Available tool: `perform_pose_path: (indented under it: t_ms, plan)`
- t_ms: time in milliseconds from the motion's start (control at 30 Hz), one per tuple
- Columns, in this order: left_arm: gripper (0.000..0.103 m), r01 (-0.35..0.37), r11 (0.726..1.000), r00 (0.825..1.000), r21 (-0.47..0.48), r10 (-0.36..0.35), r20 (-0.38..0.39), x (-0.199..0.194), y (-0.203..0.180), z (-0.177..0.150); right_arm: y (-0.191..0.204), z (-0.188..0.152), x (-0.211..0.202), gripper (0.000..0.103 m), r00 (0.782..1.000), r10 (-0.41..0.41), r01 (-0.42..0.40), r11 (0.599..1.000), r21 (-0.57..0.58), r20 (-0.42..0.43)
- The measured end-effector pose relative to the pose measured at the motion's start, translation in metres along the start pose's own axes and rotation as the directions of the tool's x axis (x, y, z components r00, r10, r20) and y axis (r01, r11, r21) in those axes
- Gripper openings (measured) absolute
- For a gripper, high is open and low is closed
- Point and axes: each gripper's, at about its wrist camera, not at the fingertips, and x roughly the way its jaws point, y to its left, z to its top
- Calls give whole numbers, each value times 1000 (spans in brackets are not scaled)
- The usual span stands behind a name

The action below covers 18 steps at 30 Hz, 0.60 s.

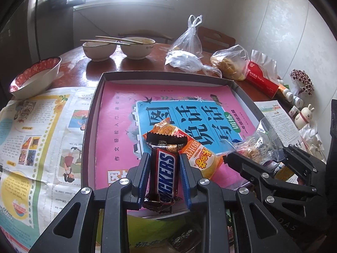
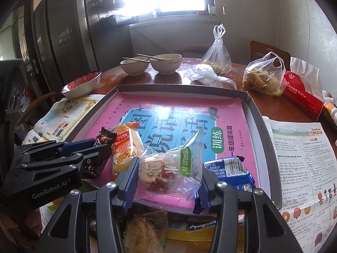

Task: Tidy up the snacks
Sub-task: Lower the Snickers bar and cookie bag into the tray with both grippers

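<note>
My left gripper is closed on the Snickers bar above the tray's near edge, beside the orange snack packet. My right gripper clamps a clear-wrapped pastry there, touching the blue packet.

We see a glossy foil Snickers wrapper, a crinkled clear plastic snack bag, a shiny pink book cover inside a matt cardboard tray, thin printed newspaper, and glazed ceramic bowls on polished wood.
</note>
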Motion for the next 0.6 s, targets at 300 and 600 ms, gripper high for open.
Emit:
perform_pose_path:
  t_ms: [300, 600]
  plan:
    - [29, 6, 1000, 1000, -2, -6, -2, 0, 0, 0, -6, -1, -1, 50, 1000, -2, 2, 1000, 19, -1]
    - [29, 10, 1000, 1000, -5, -10, -4, -1, 0, 0, -11, -3, -6, 51, 1000, -13, 13, 999, 39, 4]
